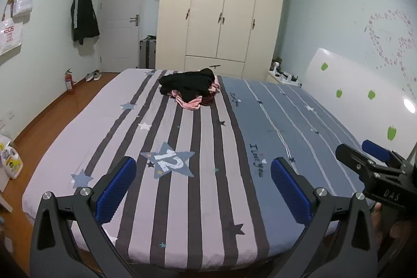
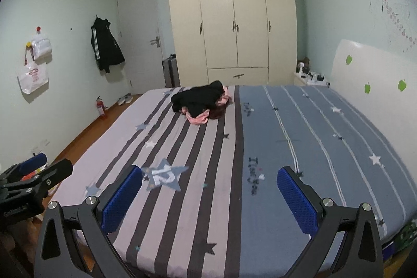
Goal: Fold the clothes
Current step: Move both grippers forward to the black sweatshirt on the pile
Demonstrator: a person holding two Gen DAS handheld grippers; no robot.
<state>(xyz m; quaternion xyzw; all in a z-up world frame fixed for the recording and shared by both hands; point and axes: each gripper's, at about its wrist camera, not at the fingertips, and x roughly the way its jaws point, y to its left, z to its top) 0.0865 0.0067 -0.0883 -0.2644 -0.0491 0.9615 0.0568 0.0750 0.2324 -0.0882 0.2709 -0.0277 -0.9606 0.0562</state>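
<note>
A heap of clothes [image 1: 190,89], black on top with pink and dark red under it, lies at the far middle of the bed [image 1: 109,116]; it also shows in the right wrist view [image 2: 200,102]. My left gripper [image 1: 203,173] is open and empty, held over the near end of the bed, far from the heap. My right gripper [image 2: 209,181] is open and empty, also over the near end. The right gripper shows at the right edge of the left wrist view [image 1: 375,160]. The left gripper shows at the left edge of the right wrist view [image 2: 39,168].
The bed has a striped grey and blue sheet with stars. A cream wardrobe [image 1: 221,12] stands behind it, a white headboard [image 1: 359,85] on the right, wooden floor [image 1: 52,111] with a fire extinguisher [image 1: 69,81] on the left. A black jacket [image 1: 83,14] hangs on the wall.
</note>
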